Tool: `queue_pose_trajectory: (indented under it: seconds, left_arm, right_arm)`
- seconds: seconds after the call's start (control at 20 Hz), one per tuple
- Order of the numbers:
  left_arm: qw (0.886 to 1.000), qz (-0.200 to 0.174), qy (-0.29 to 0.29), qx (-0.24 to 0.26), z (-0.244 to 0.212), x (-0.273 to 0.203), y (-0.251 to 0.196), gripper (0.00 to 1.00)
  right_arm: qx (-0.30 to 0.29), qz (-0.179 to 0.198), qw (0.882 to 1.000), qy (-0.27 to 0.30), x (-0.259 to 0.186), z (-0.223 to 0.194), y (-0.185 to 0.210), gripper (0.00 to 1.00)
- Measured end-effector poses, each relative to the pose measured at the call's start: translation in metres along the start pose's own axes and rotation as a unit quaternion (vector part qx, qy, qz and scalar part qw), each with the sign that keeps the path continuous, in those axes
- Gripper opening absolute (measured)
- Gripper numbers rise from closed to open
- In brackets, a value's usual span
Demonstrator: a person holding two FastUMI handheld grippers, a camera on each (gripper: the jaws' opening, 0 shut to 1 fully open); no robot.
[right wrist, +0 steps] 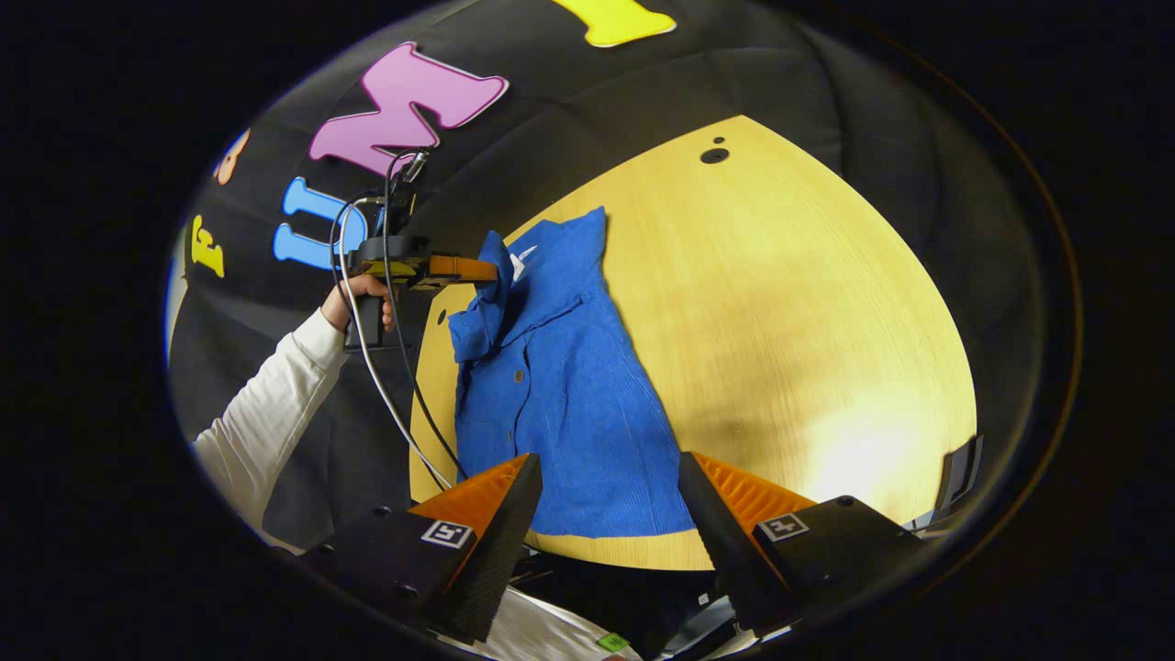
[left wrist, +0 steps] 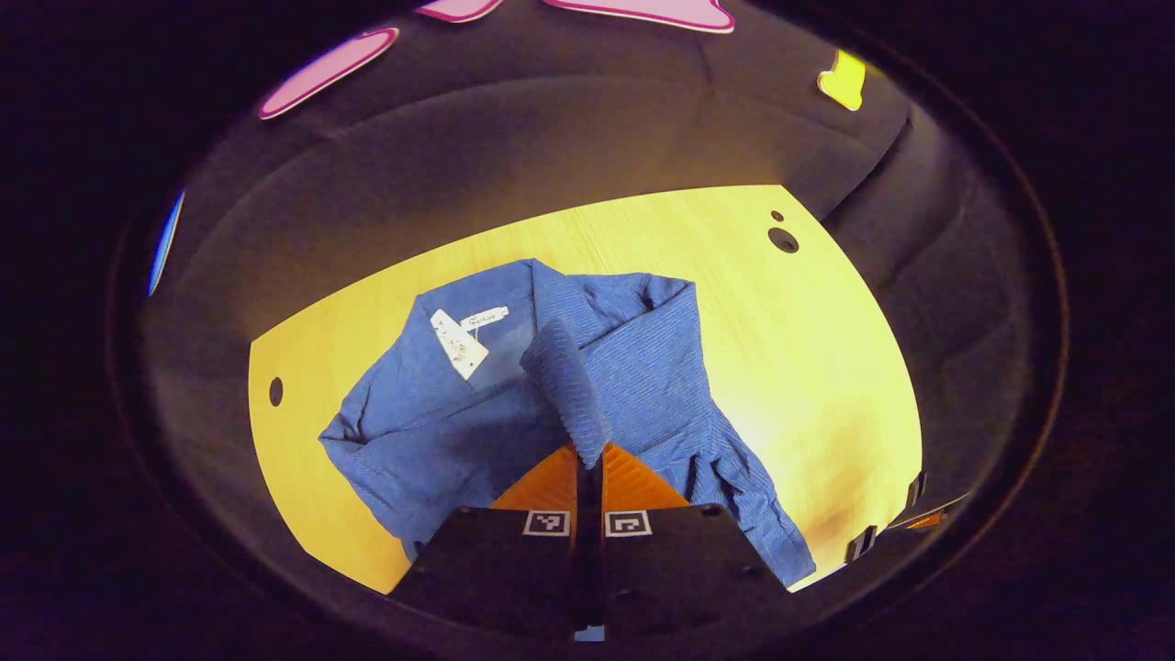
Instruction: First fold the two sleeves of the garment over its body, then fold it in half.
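Observation:
A blue ribbed shirt (left wrist: pixel 514 413) lies on the yellow wooden table (left wrist: pixel 808 367), collar and white tag (left wrist: pixel 459 342) toward the far side. My left gripper (left wrist: pixel 589 452) is shut on a sleeve (left wrist: pixel 567 381), which rises from its orange fingers over the shirt's body. In the right gripper view the same shirt (right wrist: pixel 569 395) stretches away from me, and the left gripper (right wrist: pixel 486 269), held by a hand, lifts the sleeve (right wrist: pixel 482 308) at the shirt's far left. My right gripper (right wrist: pixel 610 500) is open above the shirt's near hem, holding nothing.
Round holes (left wrist: pixel 783 240) mark the table's far right corner and another hole (left wrist: pixel 275 391) its left edge. A white-sleeved arm (right wrist: pixel 275 395) and a cable (right wrist: pixel 386 367) hang left of the table. Bare tabletop (right wrist: pixel 808 349) lies right of the shirt.

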State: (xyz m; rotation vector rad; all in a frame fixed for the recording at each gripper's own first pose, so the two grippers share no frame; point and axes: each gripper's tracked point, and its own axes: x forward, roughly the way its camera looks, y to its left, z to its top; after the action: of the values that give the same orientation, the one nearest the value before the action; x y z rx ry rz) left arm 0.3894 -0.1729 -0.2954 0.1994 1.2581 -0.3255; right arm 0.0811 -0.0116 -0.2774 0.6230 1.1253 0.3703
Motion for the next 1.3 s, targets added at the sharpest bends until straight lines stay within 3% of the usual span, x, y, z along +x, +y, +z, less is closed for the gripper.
queue_pose_trajectory:
  seconds: [0.25, 0.4, 0.45, 0.5, 0.6, 0.9, 1.1, 1.3]
  left_arm:
    - [0.999, -0.015, 0.043, -0.018, 0.003, 0.039, -0.037, 0.02]
    - [0.996, -0.067, 0.042, -0.039, 0.007, 0.043, -0.060, 0.09]
    - [0.995, -0.085, 0.033, -0.045, 0.013, 0.039, -0.067, 0.31]
    - [0.994, -0.097, 0.014, -0.047, 0.021, 0.037, -0.071, 0.34]
    - [0.994, -0.105, -0.020, -0.038, 0.029, 0.027, -0.069, 0.81]
    - [0.996, -0.075, -0.046, -0.031, -0.008, -0.025, -0.021, 0.84]
    - [0.997, -0.060, -0.032, -0.041, -0.092, -0.065, 0.034, 0.84]
    - [0.996, -0.036, 0.026, -0.074, -0.209, -0.071, 0.084, 0.84]
  right_arm:
    - [0.023, -0.012, 1.000, 0.000, -0.007, -0.006, -0.026, 0.96]
    - [0.029, -0.014, 0.999, -0.001, -0.008, -0.003, -0.032, 0.96]
    - [0.032, -0.013, 0.999, 0.000, -0.008, -0.004, -0.032, 0.96]
    - [0.033, -0.013, 0.999, 0.001, -0.006, -0.004, -0.033, 0.96]
    - [0.031, -0.014, 0.999, 0.007, -0.002, -0.004, -0.033, 0.96]
    - [0.005, -0.018, 0.999, 0.034, 0.031, -0.004, -0.015, 0.96]
    - [-0.011, -0.027, 0.998, 0.061, 0.058, -0.013, -0.001, 0.96]
    - [-0.013, -0.060, 0.993, 0.103, 0.086, -0.031, -0.001, 0.97]
